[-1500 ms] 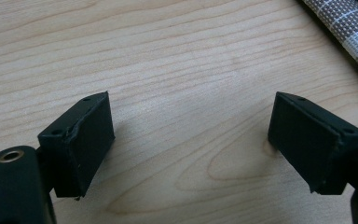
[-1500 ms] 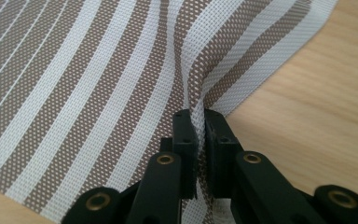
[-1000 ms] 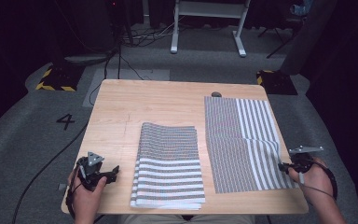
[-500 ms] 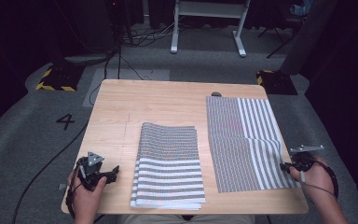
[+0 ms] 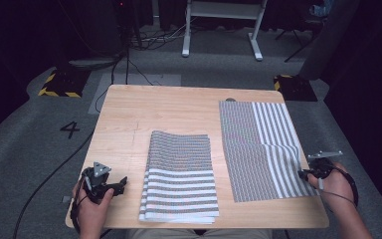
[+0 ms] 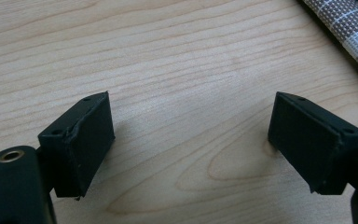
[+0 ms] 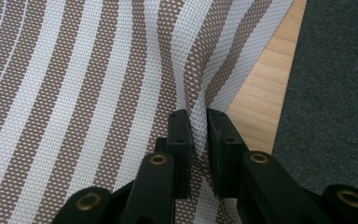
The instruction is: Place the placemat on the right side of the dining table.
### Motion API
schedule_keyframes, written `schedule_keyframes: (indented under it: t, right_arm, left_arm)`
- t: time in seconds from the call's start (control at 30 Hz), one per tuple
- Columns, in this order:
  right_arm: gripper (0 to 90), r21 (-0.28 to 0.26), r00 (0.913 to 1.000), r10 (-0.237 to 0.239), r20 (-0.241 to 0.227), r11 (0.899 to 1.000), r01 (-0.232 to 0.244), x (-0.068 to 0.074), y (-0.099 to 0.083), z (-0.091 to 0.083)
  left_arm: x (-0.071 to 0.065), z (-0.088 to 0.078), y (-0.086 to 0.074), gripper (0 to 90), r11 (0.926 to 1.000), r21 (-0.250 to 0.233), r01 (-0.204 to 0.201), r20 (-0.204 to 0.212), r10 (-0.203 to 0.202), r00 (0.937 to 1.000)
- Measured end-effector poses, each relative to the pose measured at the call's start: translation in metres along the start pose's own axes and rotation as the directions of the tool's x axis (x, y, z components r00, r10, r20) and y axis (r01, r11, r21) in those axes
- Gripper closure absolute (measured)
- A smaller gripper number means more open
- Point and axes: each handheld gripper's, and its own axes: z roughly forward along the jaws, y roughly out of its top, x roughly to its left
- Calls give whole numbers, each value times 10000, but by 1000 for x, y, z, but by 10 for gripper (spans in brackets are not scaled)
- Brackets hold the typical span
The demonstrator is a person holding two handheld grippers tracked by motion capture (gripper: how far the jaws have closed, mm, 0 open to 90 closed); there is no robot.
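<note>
Right gripper (image 7: 198, 128) jaws, just easing apart, astride a pinched-up ridge of striped cloth (image 7: 98, 70) at its edge.

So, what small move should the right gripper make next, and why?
Probably open the right gripper a little more. Its jaws have just been opening, yet a pinched ridge of the spread striped cloth at the table edge is between them, while the rest lies flat.

Grey carpet floor (image 5: 40, 149) with a black painted "4" (image 5: 70, 129), white metal desk frame (image 5: 224, 25) far beyond both tongs, yellow-black hazard-striped pads (image 5: 59, 82), black cables (image 5: 129, 55), dark surroundings.
</note>
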Motion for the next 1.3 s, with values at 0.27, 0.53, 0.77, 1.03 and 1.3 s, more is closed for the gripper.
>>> schedule_keyframes:
  t: [0.27, 0.53, 0.77, 1.03, 1.3]
  right_arm:
    - [791, -53, 9999, -36, 121, 10000, 37, -2, 2, 2]
    - [760, -59, 9999, 28, 102, 10000, -27, -4, 2, 1]
    - [774, -46, 10000, -2, 83, 10000, 2, -2, 0, 0]
    - [478, -807, 9988, 131, 474, 9967, -92, -1, 0, -8]
    - [457, -1684, 9991, -360, 222, 9849, 392, 28, 12, -32]
  left_arm:
    - [0, 0, 0, 144, 10000, 0, 1, 4, -1, 10000]
    - [0, 0, 0, 144, 10000, 1, -3, 2, 3, 10000]
    - [0, 0, 0, 144, 10000, 0, 2, 1, -2, 10000]
    - [0, 0, 0, 144, 10000, 0, 0, 0, 0, 10000]
    - [0, 0, 0, 144, 10000, 1, 0, 1, 0, 10000]
